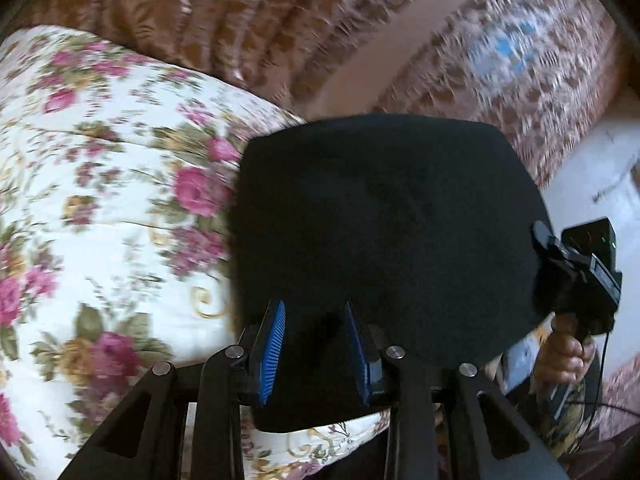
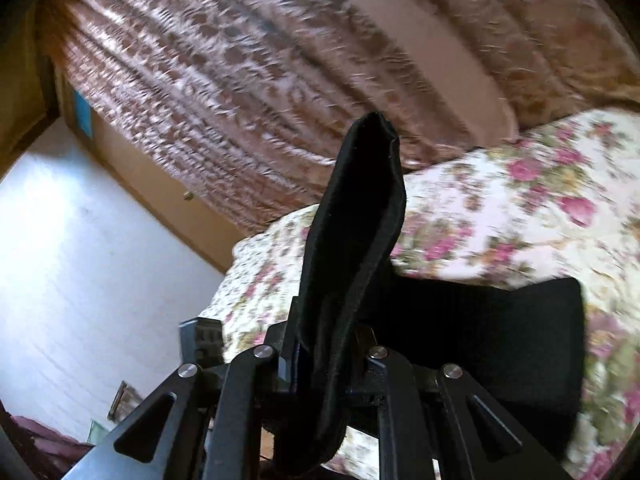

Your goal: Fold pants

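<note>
A bed covered in a white quilt printed with pink roses fills the lower part of both wrist views, backed by brown patterned curtains and, off to one side, a plain white wall; much of the background is smeared by motion blur. Black pants are lifted over the quilt, held between the two tools. In the left wrist view the dark cloth spreads as a broad sheet in front of the camera, its upper edge rising against the curtains and its lower hem hanging just past the near edge of the bed. The left gripper shows its two blue ribbed pads set a moderate gap apart, with black fabric lying between them; whether the pads actually pinch the cloth cannot be told. At the right side of that view, the right gripper meets the far edge of the fabric, and the person's hand wraps its handle below. In the right wrist view the right gripper is clamped on a folded band of the pants, which stands up from between the narrow fingers as a thick double-layered strip, its tip reaching against the curtains. A second dark panel of the garment stretches away to the right, low over the floral quilt.
</note>
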Demonstrator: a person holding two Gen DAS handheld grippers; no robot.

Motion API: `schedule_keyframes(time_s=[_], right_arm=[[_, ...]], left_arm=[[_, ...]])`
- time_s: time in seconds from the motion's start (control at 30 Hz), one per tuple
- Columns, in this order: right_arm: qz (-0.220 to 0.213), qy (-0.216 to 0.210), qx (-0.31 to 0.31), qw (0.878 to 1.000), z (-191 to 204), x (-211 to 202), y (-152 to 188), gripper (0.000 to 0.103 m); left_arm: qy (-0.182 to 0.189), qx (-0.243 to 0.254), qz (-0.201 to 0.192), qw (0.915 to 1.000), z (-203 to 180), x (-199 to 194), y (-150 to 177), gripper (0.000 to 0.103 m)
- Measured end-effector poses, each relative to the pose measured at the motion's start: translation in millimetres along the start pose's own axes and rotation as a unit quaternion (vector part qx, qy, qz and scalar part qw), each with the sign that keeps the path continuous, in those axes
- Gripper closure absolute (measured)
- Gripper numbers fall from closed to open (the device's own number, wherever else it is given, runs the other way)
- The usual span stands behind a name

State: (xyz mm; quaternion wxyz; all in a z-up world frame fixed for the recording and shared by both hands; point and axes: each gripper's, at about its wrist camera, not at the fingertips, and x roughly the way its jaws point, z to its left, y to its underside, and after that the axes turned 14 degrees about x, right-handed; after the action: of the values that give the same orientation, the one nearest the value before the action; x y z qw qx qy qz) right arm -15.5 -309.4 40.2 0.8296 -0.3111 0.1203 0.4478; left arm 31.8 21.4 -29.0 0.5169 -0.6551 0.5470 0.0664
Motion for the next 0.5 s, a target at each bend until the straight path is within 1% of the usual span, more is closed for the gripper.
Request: schedule_keyframes(time_s=[0.13,0.23,0.4,0.47,0.5], right_arm=[[-0.011,0.035,0.043,0.998,-46.2,-13.8,-1.1,0.089],[-0.015,0.055,0.082,0.995,-84.9,-20.1,0.4,0.089],[-0.008,0.083,0.136,0.987,-134.0,-13.6,7.6,0.089],[-0.001,0.083,0.155,0.984,-149.6,-12.7,12.3,0.086],[0.000,0.087,0.162,0.983,-155.1,-13.1,13.9,0.080]], left_arm=[[0.007,0.035,0.030,0.9989,-22.5,18.6,2.8,0.072],[0.012,0.052,0.039,0.9978,-33.9,26.1,5.8,0.072],[0.013,0.070,0.051,0.9962,-43.7,34.5,6.5,0.072],[0.005,0.077,0.053,0.9955,-47.4,36.0,8.2,0.072],[0.001,0.080,0.055,0.9953,-48.0,36.3,8.6,0.072]])
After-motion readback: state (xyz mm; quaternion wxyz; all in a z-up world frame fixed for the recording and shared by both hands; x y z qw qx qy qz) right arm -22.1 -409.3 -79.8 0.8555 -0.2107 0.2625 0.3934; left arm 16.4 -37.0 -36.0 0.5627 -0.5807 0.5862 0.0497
